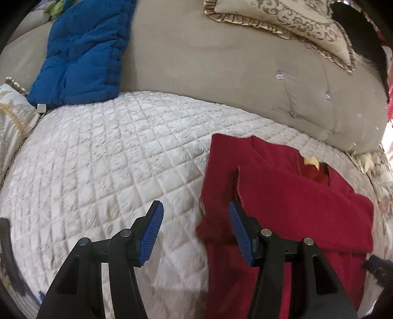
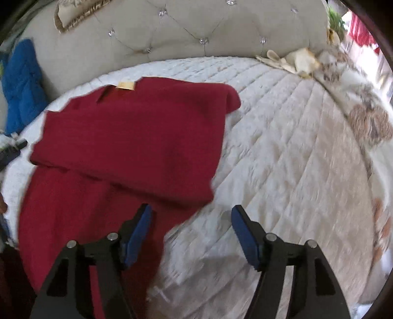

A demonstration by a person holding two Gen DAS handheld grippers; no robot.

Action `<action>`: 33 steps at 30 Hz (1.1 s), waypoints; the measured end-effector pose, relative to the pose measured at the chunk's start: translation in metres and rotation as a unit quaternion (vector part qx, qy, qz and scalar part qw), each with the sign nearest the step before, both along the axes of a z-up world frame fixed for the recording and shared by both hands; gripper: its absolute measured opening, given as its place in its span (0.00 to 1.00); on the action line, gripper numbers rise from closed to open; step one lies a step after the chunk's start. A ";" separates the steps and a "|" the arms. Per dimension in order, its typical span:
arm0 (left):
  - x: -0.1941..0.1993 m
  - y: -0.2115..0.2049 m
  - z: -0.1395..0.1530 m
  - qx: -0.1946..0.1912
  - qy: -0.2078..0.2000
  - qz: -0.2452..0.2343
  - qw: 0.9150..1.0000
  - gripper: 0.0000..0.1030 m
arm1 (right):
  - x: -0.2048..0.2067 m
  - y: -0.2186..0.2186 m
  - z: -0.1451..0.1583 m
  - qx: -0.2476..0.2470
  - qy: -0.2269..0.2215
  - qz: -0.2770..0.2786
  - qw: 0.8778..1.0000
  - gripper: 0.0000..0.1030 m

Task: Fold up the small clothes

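Quilted cream bedspread (image 1: pixel 110 157) covers the bed, with a tufted beige headboard (image 2: pixel 196 29) rising along its far edge. On the bedspread lies a red knit sweater (image 1: pixel 282 196), spread flat with its neck toward the headboard and a small tan label (image 2: pixel 125 85) showing at the collar. Both of its sleeves are folded in across the body, so the upper part forms a doubled layer, while the lower body runs down toward the near edge of the bed.

Over the sweater's left border, the left hand-held gripper (image 1: pixel 195 233) hangs released, its blue pads wide apart with nothing between them; one pad sits above the red knit, the other above bare quilting. The right hand-held gripper (image 2: pixel 191 235) is likewise spread and empty, straddling the sweater's right border near the bottom of the folded layer, one pad over the fabric and one over the bedspread.

Farther out, a blue padded cushion (image 1: pixel 83 49) leans against the headboard toward the bed's left side. A gold patterned pillow with a ruffled trim (image 1: pixel 289 22) rests higher on the headboard. A floral blanket (image 2: pixel 363 117) is bunched along the bed's right edge.
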State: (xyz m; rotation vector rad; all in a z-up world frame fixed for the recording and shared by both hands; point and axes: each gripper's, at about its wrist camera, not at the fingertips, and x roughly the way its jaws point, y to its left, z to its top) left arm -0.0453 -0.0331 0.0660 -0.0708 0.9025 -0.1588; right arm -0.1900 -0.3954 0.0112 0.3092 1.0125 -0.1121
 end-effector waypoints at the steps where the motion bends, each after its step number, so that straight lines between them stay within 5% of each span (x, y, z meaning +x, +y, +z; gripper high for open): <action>1: -0.006 0.002 0.002 0.001 0.002 -0.004 1.000 0.33 | -0.007 0.002 0.005 0.010 -0.008 0.005 1.000 0.70; 8: -0.060 0.017 0.010 -0.010 0.020 -0.039 0.999 0.33 | -0.064 0.024 0.019 0.039 -0.010 0.042 0.998 0.73; 15: -0.102 0.026 0.004 0.001 0.043 -0.075 0.996 0.33 | -0.093 0.048 -0.008 0.084 -0.004 0.053 0.995 0.74; 17: -0.112 0.029 0.004 -0.013 0.046 -0.084 0.995 0.33 | -0.094 0.058 -0.017 0.087 -0.007 0.065 0.994 0.58; 18: -0.116 0.031 0.004 -0.018 0.047 -0.088 0.995 0.33 | -0.095 0.064 -0.017 0.080 -0.017 0.075 0.994 0.22; 19: -0.120 0.033 0.004 -0.022 0.050 -0.090 0.994 0.33 | -0.095 0.067 -0.018 0.073 -0.015 0.079 0.994 0.09; 25: -0.147 0.039 -0.005 0.010 0.075 -0.111 0.991 0.33 | -0.109 0.051 -0.005 0.053 -0.021 0.064 0.996 0.08; 27: -0.155 0.042 -0.012 0.017 0.092 -0.113 0.989 0.33 | -0.119 0.050 0.000 0.064 -0.024 0.071 0.995 0.12; 29: -0.161 0.044 -0.019 0.021 0.110 -0.113 0.987 0.33 | -0.129 0.052 0.002 0.073 -0.016 0.080 0.994 0.40; 30: -0.164 0.045 -0.022 0.023 0.117 -0.113 0.986 0.33 | -0.136 0.054 0.001 0.081 -0.011 0.085 0.993 0.67; 31: -0.167 0.046 -0.025 0.026 0.127 -0.115 0.985 0.33 | -0.143 0.056 0.000 0.087 -0.010 0.089 0.992 0.75; 33: -0.171 0.046 -0.033 0.036 0.147 -0.118 0.981 0.33 | -0.155 0.058 -0.006 0.100 0.003 0.094 0.991 0.75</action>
